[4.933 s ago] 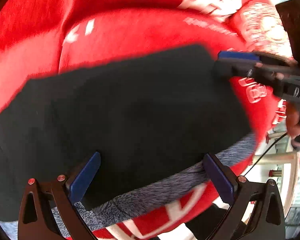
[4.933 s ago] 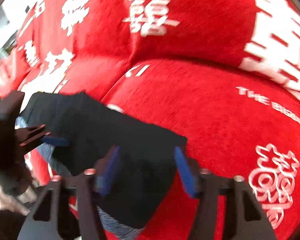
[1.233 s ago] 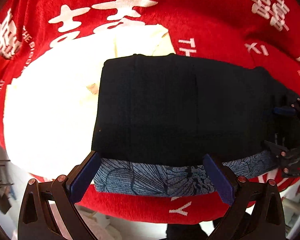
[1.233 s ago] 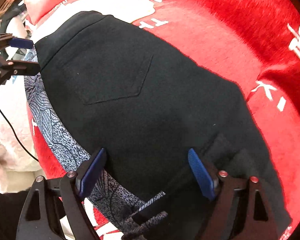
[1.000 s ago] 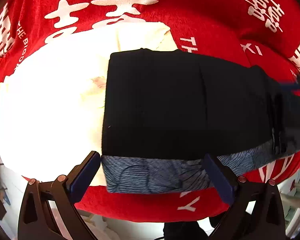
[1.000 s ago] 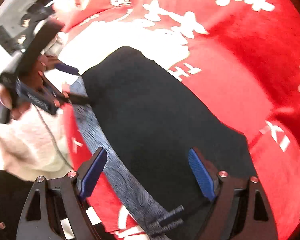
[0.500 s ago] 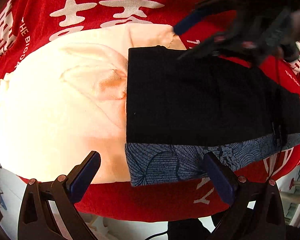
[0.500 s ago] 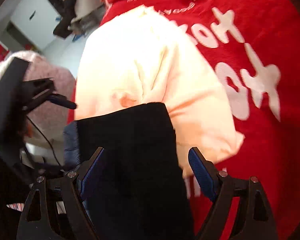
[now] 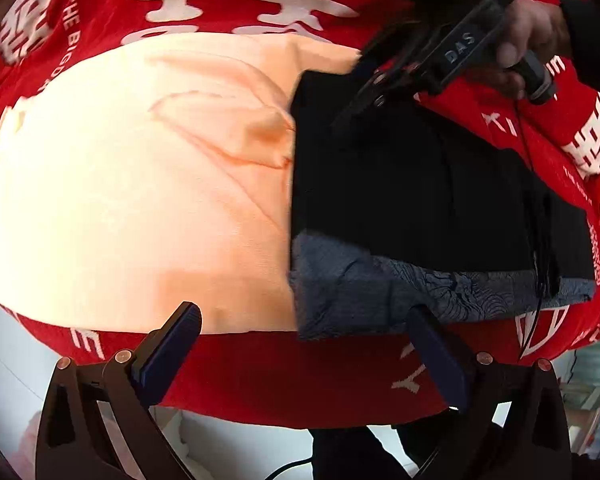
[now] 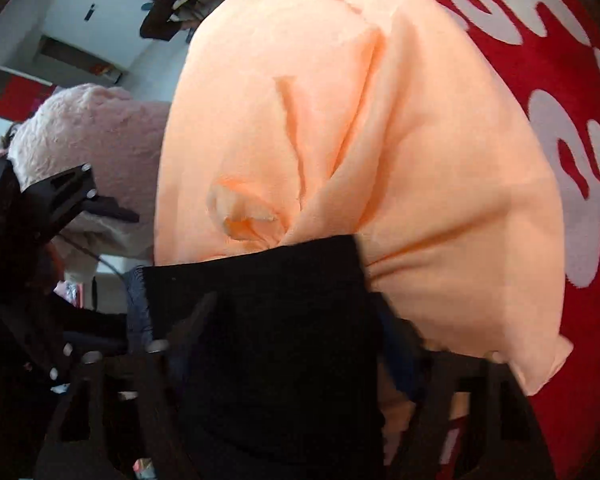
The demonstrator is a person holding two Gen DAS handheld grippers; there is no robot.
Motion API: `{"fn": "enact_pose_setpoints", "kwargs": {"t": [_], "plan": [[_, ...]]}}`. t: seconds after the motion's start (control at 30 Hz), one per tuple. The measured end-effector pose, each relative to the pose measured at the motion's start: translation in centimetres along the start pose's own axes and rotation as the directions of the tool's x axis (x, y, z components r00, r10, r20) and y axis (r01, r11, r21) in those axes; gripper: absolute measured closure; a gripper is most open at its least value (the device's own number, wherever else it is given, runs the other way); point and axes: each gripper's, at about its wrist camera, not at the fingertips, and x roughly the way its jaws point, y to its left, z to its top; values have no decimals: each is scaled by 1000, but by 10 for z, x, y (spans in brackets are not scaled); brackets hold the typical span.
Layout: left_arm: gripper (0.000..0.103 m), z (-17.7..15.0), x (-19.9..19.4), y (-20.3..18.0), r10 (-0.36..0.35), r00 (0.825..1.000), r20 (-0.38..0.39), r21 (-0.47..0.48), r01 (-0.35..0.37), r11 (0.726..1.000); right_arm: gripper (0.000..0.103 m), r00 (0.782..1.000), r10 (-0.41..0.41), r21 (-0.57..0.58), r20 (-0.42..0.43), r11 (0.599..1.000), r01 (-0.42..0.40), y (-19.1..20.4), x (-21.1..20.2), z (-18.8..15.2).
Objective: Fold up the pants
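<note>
The folded black pants (image 9: 412, 196) lie on a red printed blanket (image 9: 260, 376), with a blue-grey patterned layer (image 9: 380, 292) showing along their near edge. They also fill the bottom of the right wrist view (image 10: 268, 340). My left gripper (image 9: 304, 354) is open and empty, just in front of the near edge. My right gripper (image 10: 292, 344) is open, low over the pants' far left corner; it shows in the left wrist view (image 9: 364, 92) coming in from the upper right. Its fingers are blurred.
A peach cloth (image 9: 132, 184) lies spread on the blanket directly left of the pants and touches their left edge (image 10: 380, 152). The blanket's front edge drops off just below my left gripper. A pink fluffy thing (image 10: 96, 136) sits beyond the bed edge.
My right gripper has swung from the pants' right end across to their far left corner and come down close. The left gripper has drawn back a little toward the near edge. The pants lie still.
</note>
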Motion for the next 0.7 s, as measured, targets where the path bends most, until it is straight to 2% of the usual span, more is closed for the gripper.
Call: {"fn": "enact_pose_setpoints", "kwargs": {"t": [0.03, 0.1, 0.2, 0.33, 0.43, 0.6, 0.7], "plan": [[0, -1, -2, 4, -6, 1000, 6, -11, 6, 1000, 67, 1000, -8, -14, 0, 1000, 8, 0, -6, -3], [0, -3, -5, 12, -24, 1000, 19, -37, 25, 999, 76, 1000, -14, -28, 10, 1000, 14, 3, -15, -9], [0, -7, -14, 17, -66, 997, 51, -68, 70, 995, 79, 998, -60, -76, 24, 995, 62, 21, -28, -13], [0, -7, -25, 15, -131, 987, 98, -68, 138, 988, 79, 986, -133, -112, 99, 983, 143, 50, -51, -28], [0, -4, -29, 4, -173, 978, 116, -28, 177, 984, 80, 974, -169, -112, 148, 976, 186, 66, -65, -41], [0, 22, -25, -8, -213, 969, 123, 69, 206, 976, 80, 965, -191, -170, 179, 960, 221, 87, -77, -51], [0, 41, -16, -13, -281, 955, 93, 92, 273, 958, 79, 961, -200, -193, 191, 952, 237, 99, -78, -55]]}}
